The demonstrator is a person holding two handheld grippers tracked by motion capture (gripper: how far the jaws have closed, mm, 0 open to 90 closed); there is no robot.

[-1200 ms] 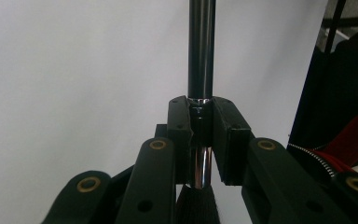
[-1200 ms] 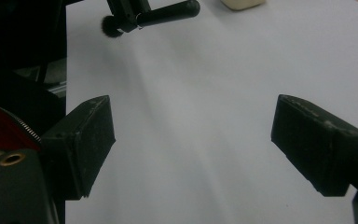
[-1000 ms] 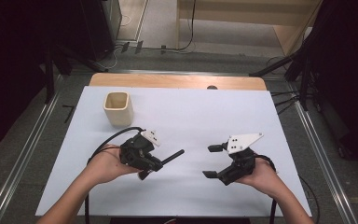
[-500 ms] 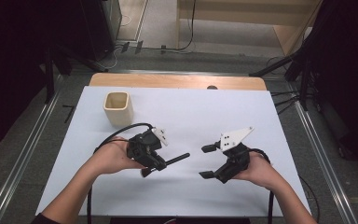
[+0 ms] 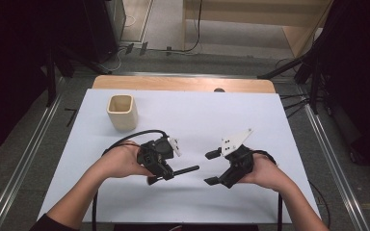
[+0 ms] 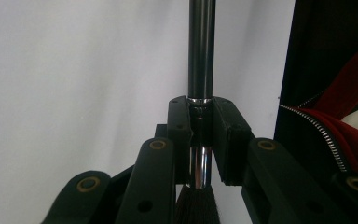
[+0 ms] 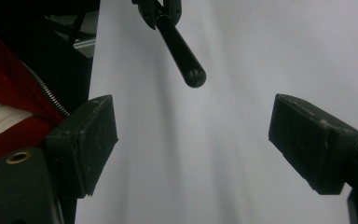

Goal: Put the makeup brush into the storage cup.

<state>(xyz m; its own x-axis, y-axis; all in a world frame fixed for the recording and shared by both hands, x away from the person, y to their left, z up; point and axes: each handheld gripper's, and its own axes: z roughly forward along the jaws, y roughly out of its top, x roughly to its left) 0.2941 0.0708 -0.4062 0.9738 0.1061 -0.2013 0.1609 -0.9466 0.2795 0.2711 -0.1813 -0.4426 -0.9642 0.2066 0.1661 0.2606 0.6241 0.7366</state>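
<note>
So the counter [image 5: 183, 110] is a big white sheet with a strip of bare wood along the far edge, and the person's forearms come in from the near side with one set of tongs in each hand. A beige cup [image 5: 121, 111] with squared-off sides sits upright at the far left, well apart from both hands.

The left tongs [image 5: 160, 169] are clamped on a brush [image 5: 180, 171]. In the left gripper view the pads pinch the shiny metal collar [image 6: 199, 140] right where the dark bristles [image 6: 196, 205] begin, and the black handle runs straight out ahead. From the high view the handle pokes out toward the right hand, held above the sheet.

The right tongs [image 5: 211, 167] are spread wide apart with nothing between them, facing left. In the right gripper view the rounded end of the brush handle [image 7: 186, 60] hangs just ahead of the open pads, not touching either. A red zipped jacket [image 7: 9, 88] shows at the edge there
</note>
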